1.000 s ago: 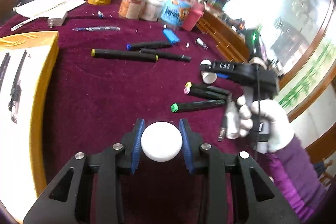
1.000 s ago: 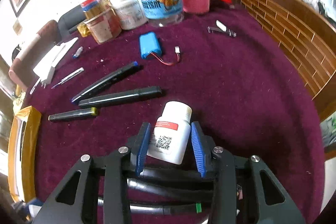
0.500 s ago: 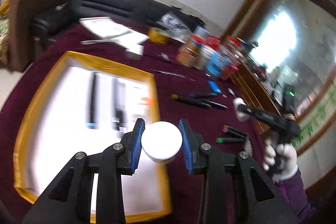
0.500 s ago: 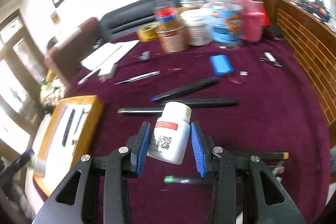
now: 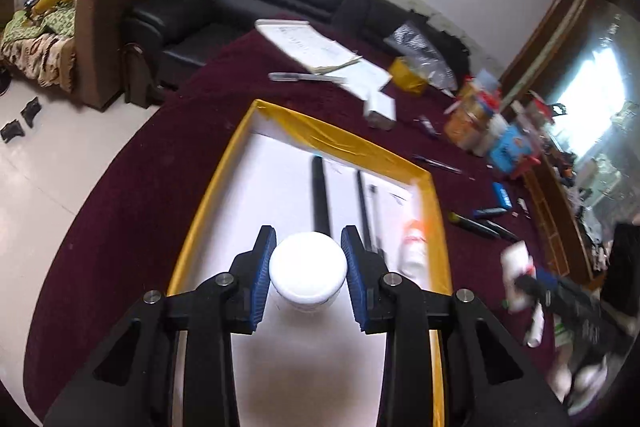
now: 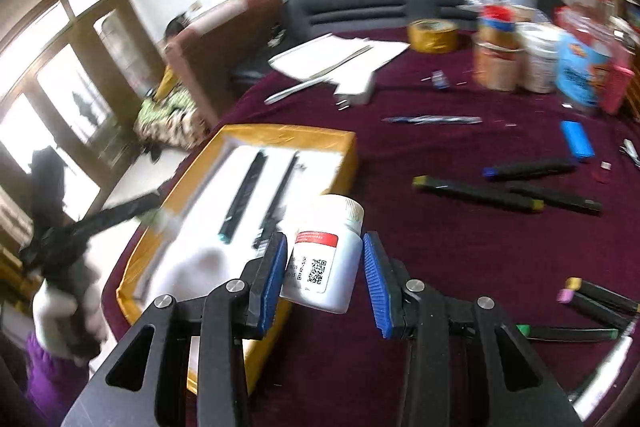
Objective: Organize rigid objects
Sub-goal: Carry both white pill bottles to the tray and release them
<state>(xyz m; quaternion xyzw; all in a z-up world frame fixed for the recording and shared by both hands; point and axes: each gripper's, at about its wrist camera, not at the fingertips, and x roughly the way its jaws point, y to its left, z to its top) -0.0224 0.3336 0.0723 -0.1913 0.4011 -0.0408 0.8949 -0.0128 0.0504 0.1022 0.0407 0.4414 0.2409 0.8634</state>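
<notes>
**Two small bottles carried toward the yellow-edged box**

Gripping a white-capped bottle [image 5: 307,270] near the lens, the left gripper [image 5: 307,275] has its blue pads pressed on either side of the cap, so its jaws are clamped on it. The bottle's long axis runs toward the camera, cap first, above the white floor of the yellow-edged box [image 5: 224,163]. The right gripper [image 6: 325,269] is likewise clamped on a labelled white bottle [image 6: 326,259], held by the body, tilted with its cap up and to the right, over the box's near right corner. Both bottles look like light, stiff, smooth plastic, likely to twist in the pads; a hold across the body seems surer than one on the cap. Further in, two dark pens [image 5: 320,195] lie lengthwise in the box. Far right, markers [image 6: 476,193] lie on the maroon counter [image 6: 440,247].
</notes>
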